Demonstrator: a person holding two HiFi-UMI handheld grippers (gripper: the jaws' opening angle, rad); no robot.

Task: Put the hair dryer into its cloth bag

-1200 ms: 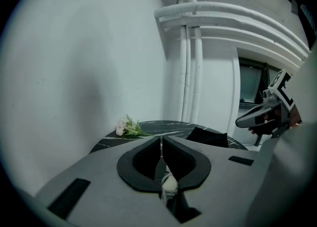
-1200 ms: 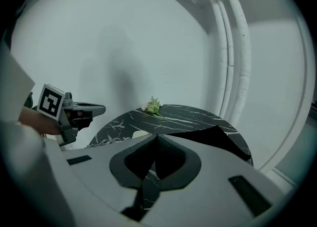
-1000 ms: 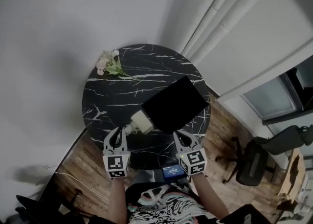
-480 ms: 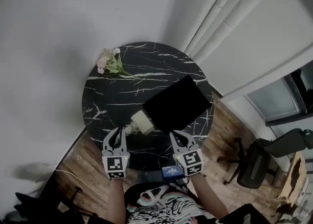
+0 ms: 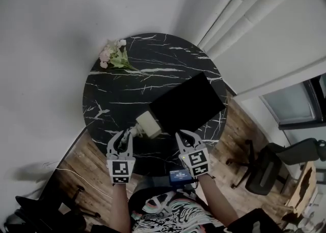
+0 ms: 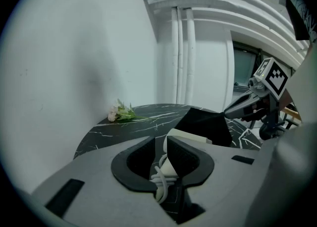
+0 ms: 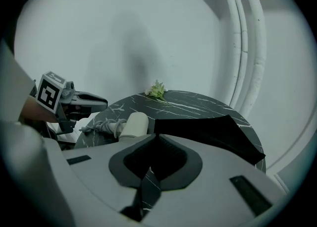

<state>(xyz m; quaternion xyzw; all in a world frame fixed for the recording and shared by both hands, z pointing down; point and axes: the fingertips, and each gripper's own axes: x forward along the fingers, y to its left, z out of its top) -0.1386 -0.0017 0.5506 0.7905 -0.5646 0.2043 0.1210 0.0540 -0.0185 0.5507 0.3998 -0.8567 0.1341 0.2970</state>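
Cream plastic hair dryer (image 5: 147,124) lies just ahead of the empty, opening left tongs (image 5: 126,136), right tongs (image 5: 184,136) closed empty; pinching only its coiled white cord (image 6: 159,180) risks dragging it.

1. The left gripper (image 5: 124,135) has dropped closer to the table (image 5: 109,92) edge. Its jaws, shut a second ago, are opening, with the hair dryer's cord (image 6: 159,181) showing between them.
2. The right gripper (image 5: 183,136) has dropped too, nearer the bag (image 5: 187,106) corner.

Office; swivel chair (image 5: 266,170), marble table (image 5: 109,99)
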